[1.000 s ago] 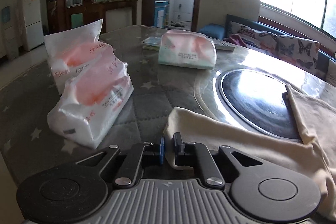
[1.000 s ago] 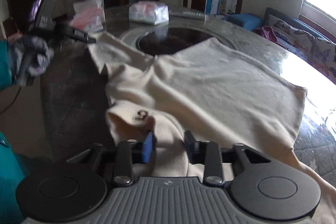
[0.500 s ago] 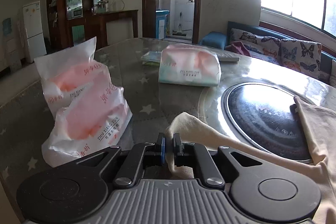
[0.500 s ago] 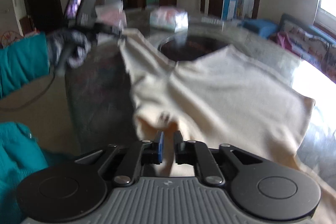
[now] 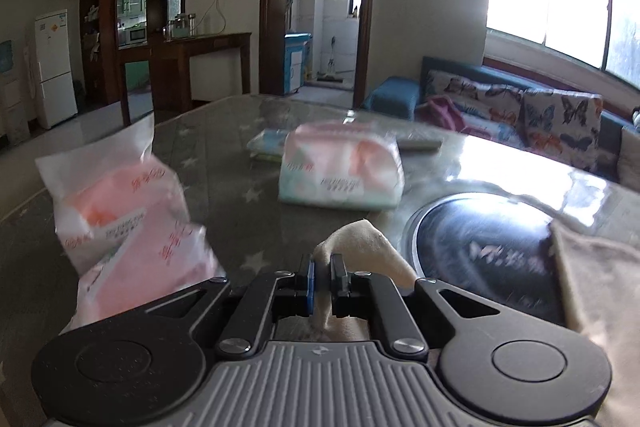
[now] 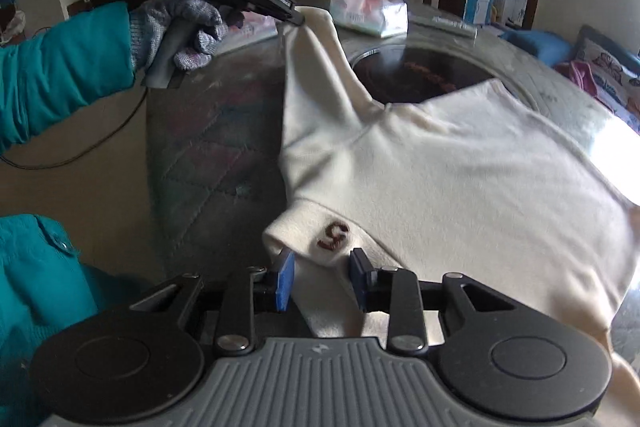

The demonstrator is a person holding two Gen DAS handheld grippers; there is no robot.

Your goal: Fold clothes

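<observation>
A cream long-sleeved top (image 6: 460,163) lies spread on the round table, its body over the dark centre disc (image 6: 420,75). My left gripper (image 5: 323,281) is shut on the end of one sleeve (image 5: 360,247) and holds it lifted above the table; it also shows in the right wrist view (image 6: 296,17), pinching the sleeve tip. My right gripper (image 6: 322,279) has its jaws apart around the collar (image 6: 304,227) with a small brown logo (image 6: 334,235); the cloth lies between the pads.
Two pink tissue packs (image 5: 132,227) stand left of the left gripper. A pale green and pink tissue pack (image 5: 340,171) lies beyond it. The table edge (image 6: 160,155) runs on the left. A sofa (image 5: 540,115) stands by the window.
My left gripper has lifted the sleeve end higher off the table. My right gripper, nearly closed half a second ago, now has its jaws wider apart at the collar.
</observation>
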